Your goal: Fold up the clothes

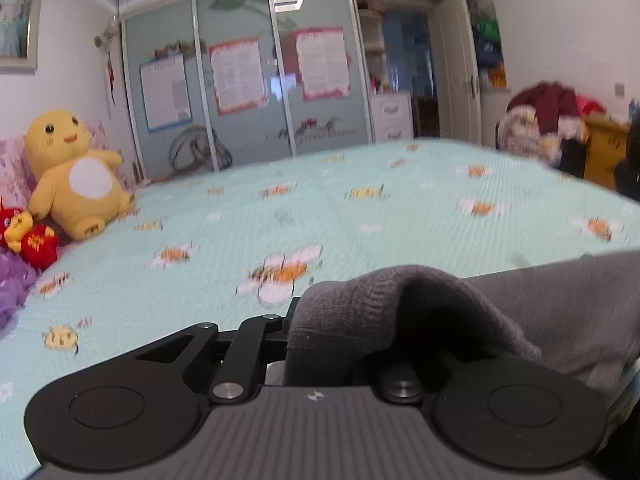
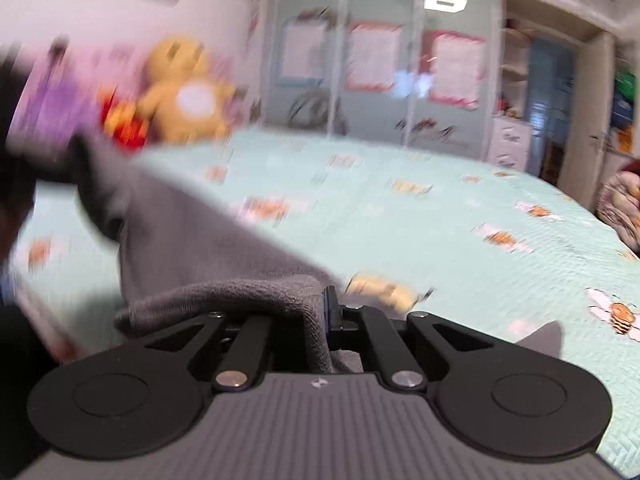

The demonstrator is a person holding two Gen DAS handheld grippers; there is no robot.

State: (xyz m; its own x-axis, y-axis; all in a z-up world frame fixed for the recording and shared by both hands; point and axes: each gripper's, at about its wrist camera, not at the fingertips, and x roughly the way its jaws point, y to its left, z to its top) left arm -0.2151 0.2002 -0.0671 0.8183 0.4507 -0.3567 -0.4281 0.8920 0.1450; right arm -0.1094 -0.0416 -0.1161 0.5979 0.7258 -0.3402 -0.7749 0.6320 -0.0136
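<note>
Grey knit garment (image 1: 540, 312), soft, limp and probably light, hangs just above the bedspread (image 1: 360, 208), each hem edge pinched in the closed left gripper (image 1: 320, 344) and right gripper (image 2: 326, 320).

open bedspread (image 1: 360, 216) ahead, plush toys (image 1: 76, 172) far left, clothes heap (image 1: 544, 120) right

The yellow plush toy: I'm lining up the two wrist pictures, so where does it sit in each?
Left wrist: the yellow plush toy sits at the left edge, sharp, at the head of the bed.
Right wrist: the same toy is upper left, blurred, above the grey garment.
Shared landmark: the sliding wardrobe doors with posters.
</note>
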